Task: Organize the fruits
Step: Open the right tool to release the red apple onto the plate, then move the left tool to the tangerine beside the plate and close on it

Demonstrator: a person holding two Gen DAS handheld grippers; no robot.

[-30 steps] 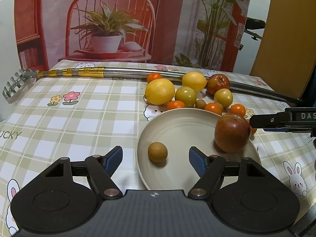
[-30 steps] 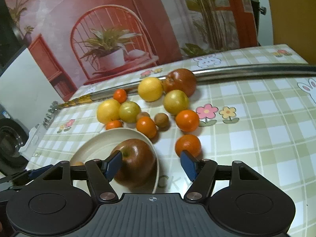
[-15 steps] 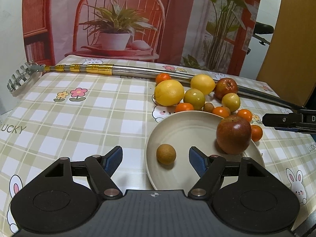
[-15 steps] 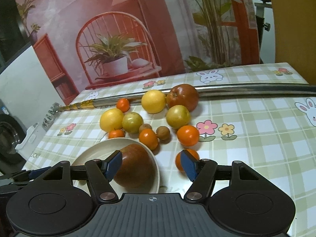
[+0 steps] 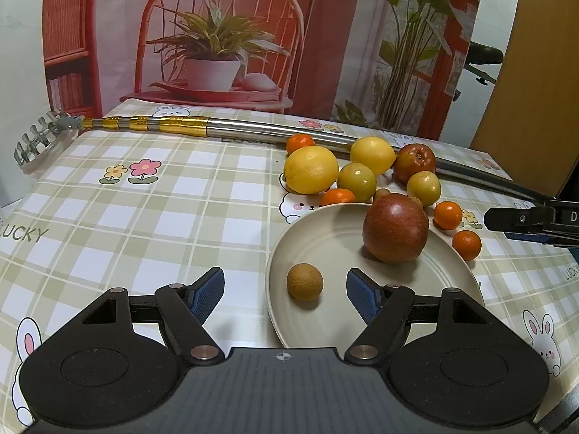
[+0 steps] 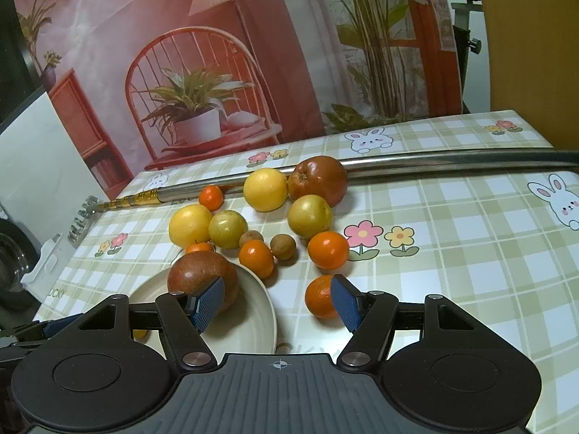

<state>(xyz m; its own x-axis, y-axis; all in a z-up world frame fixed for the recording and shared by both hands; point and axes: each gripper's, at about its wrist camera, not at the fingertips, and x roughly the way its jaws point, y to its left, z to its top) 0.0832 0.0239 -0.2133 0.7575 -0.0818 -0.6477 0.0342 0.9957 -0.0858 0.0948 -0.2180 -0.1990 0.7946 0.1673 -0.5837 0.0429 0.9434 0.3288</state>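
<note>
Where the left wrist view looks down, the left claw (image 5: 285, 291) stands open above the near part of a beige plate (image 5: 325, 246) on the checked surface (image 5: 144, 224), with nothing between its blue pads (image 5: 206, 291). A small brown fruit (image 5: 304, 281) lies on the plate between the pads without touching either, and a red apple (image 5: 395, 228) sits on the plate's far right side. Beyond the far rim lies the loose heap: a big lemon (image 5: 311, 169), a second lemon (image 5: 372, 154), two yellow-green fruits (image 5: 356, 181), another red apple (image 5: 414, 162) and several small oranges (image 5: 448, 215). A long metal pole (image 5: 253, 133) with gold bands crosses the far side of the surface behind the heap. At the right edge the tip of the right claw (image 5: 521, 222) pokes in, near the two rightmost oranges.

From the right wrist view, the right claw (image 6: 278, 302) is also open and grips nothing. Its left pad (image 6: 208, 302) stands in front of the apple (image 6: 202, 280) on the plate (image 6: 249, 322), and its right pad is just beside an orange (image 6: 320, 296) on the surface (image 6: 470, 253); whether it touches I cannot tell. Farther off lie the lemons (image 6: 266, 188), the second apple (image 6: 318, 180), the yellow-green fruits (image 6: 309, 216), two small brown fruits (image 6: 283, 246) and more oranges (image 6: 328, 249), with the pole (image 6: 452, 157) behind them.
</note>
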